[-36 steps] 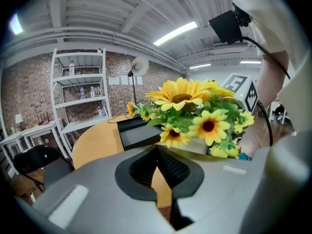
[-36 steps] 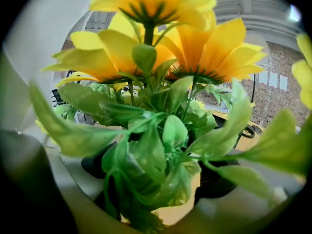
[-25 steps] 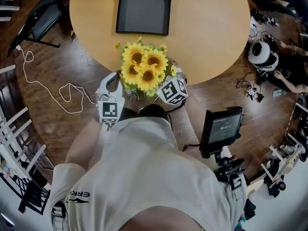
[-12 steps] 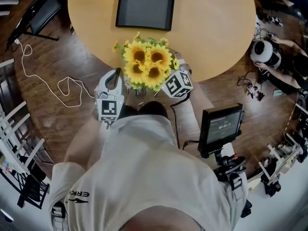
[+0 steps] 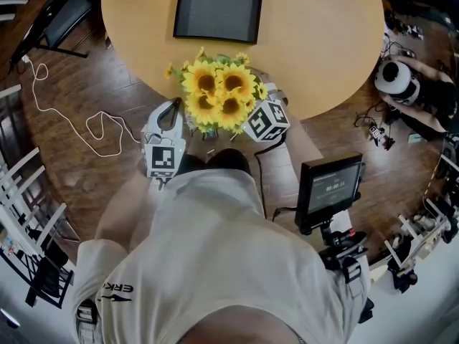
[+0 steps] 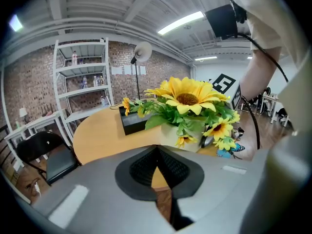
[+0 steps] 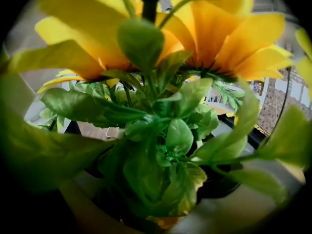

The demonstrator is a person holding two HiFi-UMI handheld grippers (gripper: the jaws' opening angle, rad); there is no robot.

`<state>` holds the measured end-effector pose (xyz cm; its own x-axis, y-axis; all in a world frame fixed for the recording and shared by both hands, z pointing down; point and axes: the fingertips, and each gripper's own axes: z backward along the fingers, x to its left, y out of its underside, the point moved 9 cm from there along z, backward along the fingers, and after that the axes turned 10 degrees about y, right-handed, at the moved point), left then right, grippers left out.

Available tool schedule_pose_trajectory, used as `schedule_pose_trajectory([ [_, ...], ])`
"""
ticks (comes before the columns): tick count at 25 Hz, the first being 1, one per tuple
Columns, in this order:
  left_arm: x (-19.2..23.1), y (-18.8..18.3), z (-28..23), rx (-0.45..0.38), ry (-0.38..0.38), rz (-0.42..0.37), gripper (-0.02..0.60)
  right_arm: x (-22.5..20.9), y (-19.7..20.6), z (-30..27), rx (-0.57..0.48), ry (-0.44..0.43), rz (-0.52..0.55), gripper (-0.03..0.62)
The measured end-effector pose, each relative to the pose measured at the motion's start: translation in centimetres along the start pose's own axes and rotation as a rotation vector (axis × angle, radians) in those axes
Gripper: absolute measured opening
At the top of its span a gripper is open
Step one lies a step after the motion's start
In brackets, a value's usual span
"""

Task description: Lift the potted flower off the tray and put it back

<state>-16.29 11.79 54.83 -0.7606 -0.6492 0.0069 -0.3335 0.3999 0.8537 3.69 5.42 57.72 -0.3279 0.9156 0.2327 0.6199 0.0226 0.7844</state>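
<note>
The potted flower (image 5: 215, 95), yellow sunflowers in a white pot (image 6: 184, 134), is at the near edge of the round wooden table (image 5: 315, 41), off the black tray (image 5: 219, 9) that lies further back. My right gripper (image 5: 258, 112) reaches under the blooms from the right. Its jaws stand wide on either side of the pot and hold it, and the leaves (image 7: 161, 145) fill the right gripper view. My left gripper (image 5: 172, 110) hangs just left of the flowers, shut and empty (image 6: 157, 152), apart from the pot.
A black chair (image 5: 61, 24) stands left of the table and a white cable (image 5: 79, 127) trails over the wood floor. A monitor on a stand (image 5: 330, 188) is close at my right. Metal shelves (image 6: 83, 82) line the brick wall beyond the table.
The right gripper's marker cube has shifted a little up and right and rolled slightly. The flowers and the left gripper stay about where they were.
</note>
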Motion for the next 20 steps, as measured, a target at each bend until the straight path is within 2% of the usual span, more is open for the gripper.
schedule_pose_trajectory([
  [11, -0.1, -0.6, 0.0, -0.004, 0.000, -0.011, 0.002, 0.2, -0.1, -0.1, 0.007, 0.031, -0.057, 0.528],
  [20, -0.2, -1.0, 0.1, -0.015, -0.008, -0.018, 0.002, 0.1, -0.2, 0.4, -0.033, 0.071, -0.099, 0.525],
])
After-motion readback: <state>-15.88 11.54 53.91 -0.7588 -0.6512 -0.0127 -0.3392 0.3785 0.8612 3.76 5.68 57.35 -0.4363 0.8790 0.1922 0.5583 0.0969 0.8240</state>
